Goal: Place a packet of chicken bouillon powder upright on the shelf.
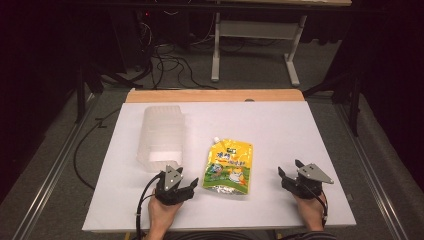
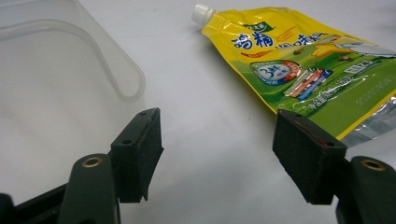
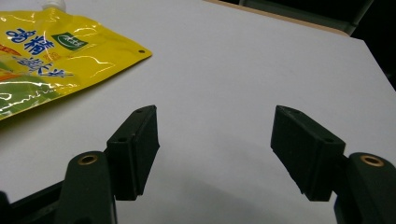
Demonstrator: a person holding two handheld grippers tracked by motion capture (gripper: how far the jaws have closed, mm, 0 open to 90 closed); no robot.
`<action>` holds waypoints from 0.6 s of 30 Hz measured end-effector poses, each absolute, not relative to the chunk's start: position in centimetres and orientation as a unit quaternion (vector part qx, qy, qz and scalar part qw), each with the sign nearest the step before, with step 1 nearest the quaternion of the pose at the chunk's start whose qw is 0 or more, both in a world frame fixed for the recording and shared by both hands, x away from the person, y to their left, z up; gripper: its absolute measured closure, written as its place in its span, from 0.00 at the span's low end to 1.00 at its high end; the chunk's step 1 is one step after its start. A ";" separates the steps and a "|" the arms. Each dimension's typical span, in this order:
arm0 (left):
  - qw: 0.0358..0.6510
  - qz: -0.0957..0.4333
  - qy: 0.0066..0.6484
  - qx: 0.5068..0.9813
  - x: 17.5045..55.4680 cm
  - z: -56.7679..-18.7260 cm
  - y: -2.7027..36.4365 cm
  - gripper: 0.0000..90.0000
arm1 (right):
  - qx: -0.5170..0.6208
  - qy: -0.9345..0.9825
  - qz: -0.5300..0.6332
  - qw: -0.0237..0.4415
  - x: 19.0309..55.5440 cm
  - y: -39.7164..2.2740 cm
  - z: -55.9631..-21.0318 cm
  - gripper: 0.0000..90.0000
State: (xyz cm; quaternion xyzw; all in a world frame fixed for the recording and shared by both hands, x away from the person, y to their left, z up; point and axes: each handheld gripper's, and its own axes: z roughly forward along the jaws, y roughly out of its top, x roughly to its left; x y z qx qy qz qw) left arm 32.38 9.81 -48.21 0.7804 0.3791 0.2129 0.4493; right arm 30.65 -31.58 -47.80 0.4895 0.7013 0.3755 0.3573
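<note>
High view overhead, facing forward-down on table [image 1: 280, 125]; claw views low, close; all share yellow pouch [image 1: 229, 166].

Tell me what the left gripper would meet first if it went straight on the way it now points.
Probably nothing at once: the left gripper, jaws open and empty, looks along bare white table between the clear plastic container and the yellow spouted pouch. Its right-hand pad looks close to the pouch's lower edge and might graze it; depth is unclear.

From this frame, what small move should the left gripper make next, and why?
Probably ease the left gripper right toward the yellow pouch. Its jaws stand open with only bare table between them, while the pouch lies flat just beside its right jaw and the clear container sits at its left.
</note>
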 end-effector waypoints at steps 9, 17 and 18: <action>0.448 0.206 0.377 0.784 32.1 -47.8 9.8 0.35 | 0.491 0.699 0.378 0.357 30.6 -31.6 -47.8 0.37; 0.448 0.197 0.372 0.789 31.9 -47.1 9.4 0.34 | 0.490 0.699 0.379 0.358 30.6 -31.6 -47.8 0.36; 0.450 0.195 0.370 0.789 31.9 -46.9 9.4 0.34 | 0.491 0.699 0.379 0.357 30.6 -31.6 -47.8 0.36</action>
